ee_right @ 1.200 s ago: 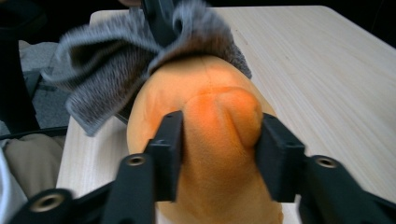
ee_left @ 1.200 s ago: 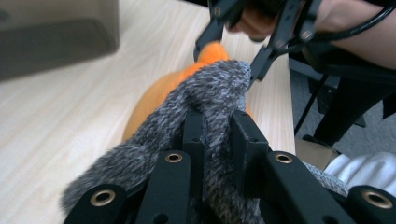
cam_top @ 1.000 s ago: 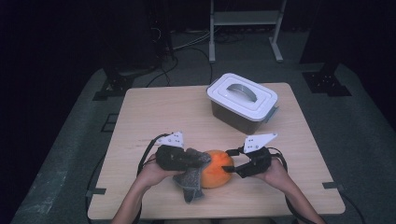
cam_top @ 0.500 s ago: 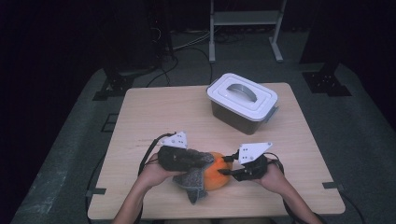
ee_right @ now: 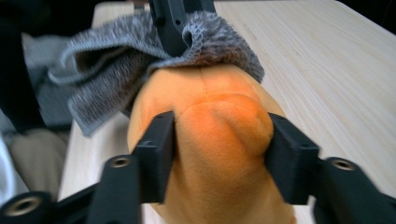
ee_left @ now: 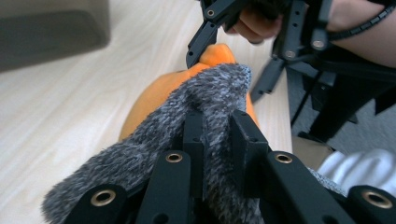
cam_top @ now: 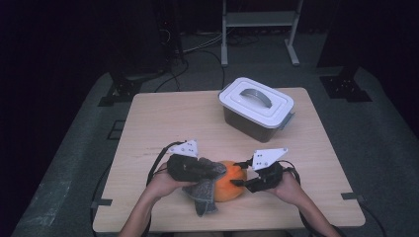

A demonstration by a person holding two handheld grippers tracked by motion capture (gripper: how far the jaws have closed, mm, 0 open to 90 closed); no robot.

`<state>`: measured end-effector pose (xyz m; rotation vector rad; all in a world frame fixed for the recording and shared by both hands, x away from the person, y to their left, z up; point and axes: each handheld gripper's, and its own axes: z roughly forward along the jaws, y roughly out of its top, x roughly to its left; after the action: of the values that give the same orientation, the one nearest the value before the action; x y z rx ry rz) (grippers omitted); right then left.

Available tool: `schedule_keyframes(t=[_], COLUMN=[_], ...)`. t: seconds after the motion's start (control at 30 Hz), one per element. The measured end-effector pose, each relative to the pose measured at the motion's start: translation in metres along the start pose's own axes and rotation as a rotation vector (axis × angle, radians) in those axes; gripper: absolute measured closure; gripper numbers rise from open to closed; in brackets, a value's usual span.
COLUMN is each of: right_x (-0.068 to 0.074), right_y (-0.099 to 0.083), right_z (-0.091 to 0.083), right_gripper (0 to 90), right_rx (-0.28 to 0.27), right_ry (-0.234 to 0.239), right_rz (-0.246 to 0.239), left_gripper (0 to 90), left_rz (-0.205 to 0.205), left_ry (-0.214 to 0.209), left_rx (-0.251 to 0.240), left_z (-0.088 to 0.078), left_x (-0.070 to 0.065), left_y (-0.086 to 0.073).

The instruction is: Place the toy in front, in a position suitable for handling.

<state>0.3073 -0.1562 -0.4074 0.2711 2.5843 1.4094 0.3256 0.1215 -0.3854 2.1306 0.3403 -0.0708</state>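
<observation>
High view shows a light wooden counter [cam_top: 163,118] standing on grey floor [cam_top: 74,163] in a dark room. Near its front edge lies an orange plush toy [cam_top: 231,186]. The left gripper [cam_top: 197,169] has its jaws closed on a grey cloth [cam_top: 205,195] draped over the toy. The right gripper [cam_top: 247,183] has just been opening its jaws, whose pads press a bulge of the toy. Behind stands a lidded plastic box [cam_top: 257,107].
</observation>
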Motion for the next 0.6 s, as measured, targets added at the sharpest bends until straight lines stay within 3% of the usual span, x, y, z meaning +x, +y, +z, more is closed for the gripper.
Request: schedule_keyframes(t=[0.13,0.23,0.3,0.33,0.43,0.5,0.6], right_x=[-0.002,-0.011,-0.016,-0.017,-0.016,-0.015,-0.009], right_y=[-0.002,-0.009,-0.014,-0.014,-0.009,-0.007,-0.003], right_z=[-0.003,-0.007,-0.008,-0.009,-0.012,-0.012,-0.006], right_gripper=[54.0,53.4,47.5,44.1,35.9,35.1,34.4], right_rx=[0.017,0.013,0.005,0.005,0.011,-0.024,0.003], right_ry=[-0.006,-0.005,0.004,0.008,0.0,0.028,0.051], right_rz=[-0.031,0.012,0.076,0.099,0.095,0.114,0.102], left_gripper=[77.7,77.7,77.7,77.6,77.6,77.6,77.3], left_rz=[-0.036,-0.07,-0.096,-0.098,-0.097,-0.09,-0.064], left_ry=[0.01,0.021,-0.001,-0.011,-0.027,-0.046,-0.059], left_rx=[0.0,0.003,-0.011,-0.02,-0.033,-0.035,-0.018], left_z=[-0.002,-0.002,0.0,0.001,0.004,0.007,0.013], left_x=[0.008,0.015,0.019,0.019,0.017,0.013,0.006], left_y=[-0.007,-0.016,-0.021,-0.021,-0.018,-0.015,-0.011])
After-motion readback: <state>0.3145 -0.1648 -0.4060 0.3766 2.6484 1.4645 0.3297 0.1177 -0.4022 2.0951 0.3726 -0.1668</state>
